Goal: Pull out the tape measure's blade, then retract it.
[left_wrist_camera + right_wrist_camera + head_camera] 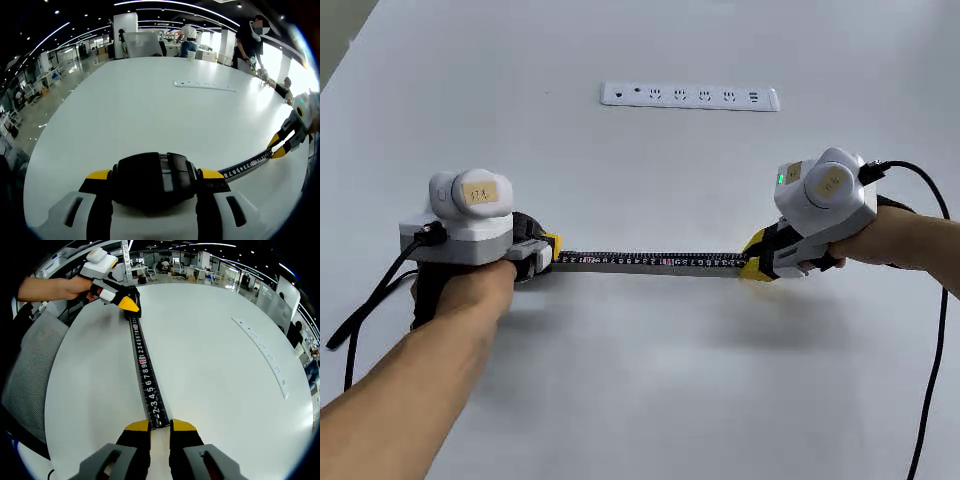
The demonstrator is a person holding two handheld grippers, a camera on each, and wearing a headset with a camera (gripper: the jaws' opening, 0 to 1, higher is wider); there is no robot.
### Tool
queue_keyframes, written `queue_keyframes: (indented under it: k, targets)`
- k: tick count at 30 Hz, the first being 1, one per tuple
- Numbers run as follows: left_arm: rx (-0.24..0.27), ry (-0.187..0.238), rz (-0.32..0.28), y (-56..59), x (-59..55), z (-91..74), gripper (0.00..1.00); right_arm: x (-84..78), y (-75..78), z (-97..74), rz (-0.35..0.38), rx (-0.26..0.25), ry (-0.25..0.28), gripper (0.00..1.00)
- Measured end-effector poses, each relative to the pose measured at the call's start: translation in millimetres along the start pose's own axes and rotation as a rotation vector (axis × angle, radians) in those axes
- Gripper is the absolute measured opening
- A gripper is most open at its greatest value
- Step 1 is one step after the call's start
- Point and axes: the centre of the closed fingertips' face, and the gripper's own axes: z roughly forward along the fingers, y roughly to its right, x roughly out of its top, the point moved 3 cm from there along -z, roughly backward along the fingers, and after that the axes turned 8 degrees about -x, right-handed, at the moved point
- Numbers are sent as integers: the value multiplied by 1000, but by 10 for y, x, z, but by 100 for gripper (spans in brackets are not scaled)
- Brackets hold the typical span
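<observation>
Head view: the blade (pixel 650 262) spans mid-frame over the table (pixel 640 400), from left gripper (pixel 548 250) to right gripper (pixel 757 262). Left gripper view: jaws clamp the tape measure case (pixel 152 177), bottom centre. Right gripper view: jaws pinch the blade's tip, bottom centre.

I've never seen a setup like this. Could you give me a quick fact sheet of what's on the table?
surface: white table
left gripper: shut on case
right gripper: shut on blade tip
blade: pulled out, stretched between the two grippers, numbers up
also there: power strip at the far side, untouched
</observation>
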Motion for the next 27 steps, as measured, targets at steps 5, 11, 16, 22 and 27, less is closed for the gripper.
queue_keyframes:
  k: [5,11,16,22,27]
  targets:
    - [2,-2,7,-5,-2,-24,62,13,-8,7,-9,5,-1,9]
    - [2,-6,8,-20,7,-21,61,18,0,6,-9,6,-1,9]
    - [5,-5,11,-26,5,-13,61,17,4,7,-8,8,-3,9]
    - [5,-6,12,-28,4,-17,61,14,-4,0,-5,7,-1,9]
    - [4,-7,13,-26,1,-13,61,17,-7,-4,-7,4,-3,9]
